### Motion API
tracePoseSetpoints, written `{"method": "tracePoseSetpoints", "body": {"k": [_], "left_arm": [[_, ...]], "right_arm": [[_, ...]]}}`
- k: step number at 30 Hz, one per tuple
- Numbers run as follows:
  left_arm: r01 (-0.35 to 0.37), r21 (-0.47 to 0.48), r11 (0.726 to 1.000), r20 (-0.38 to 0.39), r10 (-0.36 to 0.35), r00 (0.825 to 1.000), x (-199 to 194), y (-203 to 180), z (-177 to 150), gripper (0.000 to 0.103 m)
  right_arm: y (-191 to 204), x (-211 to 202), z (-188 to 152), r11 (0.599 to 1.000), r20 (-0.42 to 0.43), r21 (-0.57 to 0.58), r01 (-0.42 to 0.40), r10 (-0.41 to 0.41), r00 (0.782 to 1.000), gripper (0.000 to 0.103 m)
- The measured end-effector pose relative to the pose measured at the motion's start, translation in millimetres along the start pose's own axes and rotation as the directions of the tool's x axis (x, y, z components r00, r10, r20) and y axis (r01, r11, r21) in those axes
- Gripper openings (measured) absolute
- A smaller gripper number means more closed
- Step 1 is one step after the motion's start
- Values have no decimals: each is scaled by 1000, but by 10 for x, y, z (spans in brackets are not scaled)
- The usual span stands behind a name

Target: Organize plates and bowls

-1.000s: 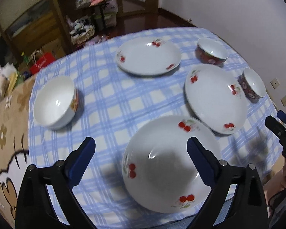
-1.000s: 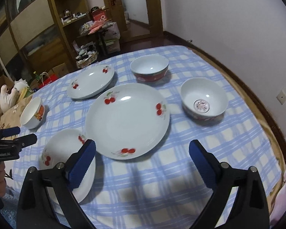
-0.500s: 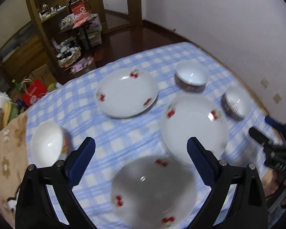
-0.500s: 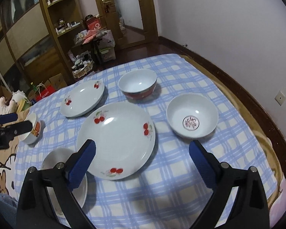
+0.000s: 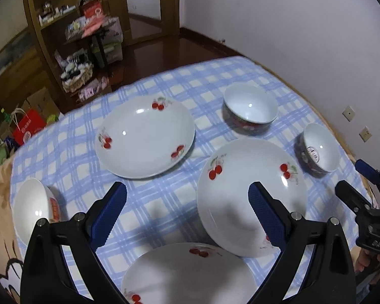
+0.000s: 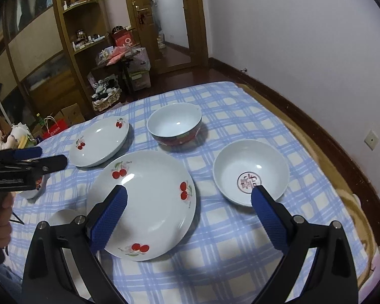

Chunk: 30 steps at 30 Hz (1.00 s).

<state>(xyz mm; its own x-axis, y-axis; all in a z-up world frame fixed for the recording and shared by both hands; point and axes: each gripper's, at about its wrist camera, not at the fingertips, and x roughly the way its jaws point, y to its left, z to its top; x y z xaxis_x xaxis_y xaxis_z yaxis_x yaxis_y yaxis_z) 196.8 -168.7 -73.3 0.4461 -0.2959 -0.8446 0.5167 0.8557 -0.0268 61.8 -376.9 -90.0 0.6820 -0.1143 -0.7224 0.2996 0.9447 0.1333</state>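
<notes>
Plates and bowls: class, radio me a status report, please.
Left gripper and right gripper open, holding nothing. Three cherry plates and three bowls sit separate on checked tablecloth, unstacked. Nothing blocking.

three plates [image 5: 144, 136] and three bowls [image 5: 249, 105] on the table.

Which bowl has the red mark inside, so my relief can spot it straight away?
Start from the blue checked tablecloth and find the big cherry plate in its middle. The bowl with the seal sits on that plate's wall side, nearest the open right tool. Unlike the red-sided bowl behind it, which is plain white inside, its bottom carries a round red seal.
</notes>
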Motion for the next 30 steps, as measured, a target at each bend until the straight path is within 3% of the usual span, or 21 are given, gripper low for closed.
{"method": "tracePoseSetpoints", "body": {"k": [11, 20, 30], "left_arm": [[11, 14, 1000, -89, -9, 996, 474, -118, -169, 96], [-10, 29, 1000, -121, 14, 993, 591, -130, -231, 96], [-24, 8, 1000, -179, 25, 984, 768, -49, -294, 96]], "right_arm": [[-109, 245, -127, 999, -58, 46, -16, 19, 998, 102], [-155, 470, -190, 997, -142, 72, -20, 30, 989, 102], [-192, 582, -231, 996, -180, 92, -1, 18, 983, 102]]}}
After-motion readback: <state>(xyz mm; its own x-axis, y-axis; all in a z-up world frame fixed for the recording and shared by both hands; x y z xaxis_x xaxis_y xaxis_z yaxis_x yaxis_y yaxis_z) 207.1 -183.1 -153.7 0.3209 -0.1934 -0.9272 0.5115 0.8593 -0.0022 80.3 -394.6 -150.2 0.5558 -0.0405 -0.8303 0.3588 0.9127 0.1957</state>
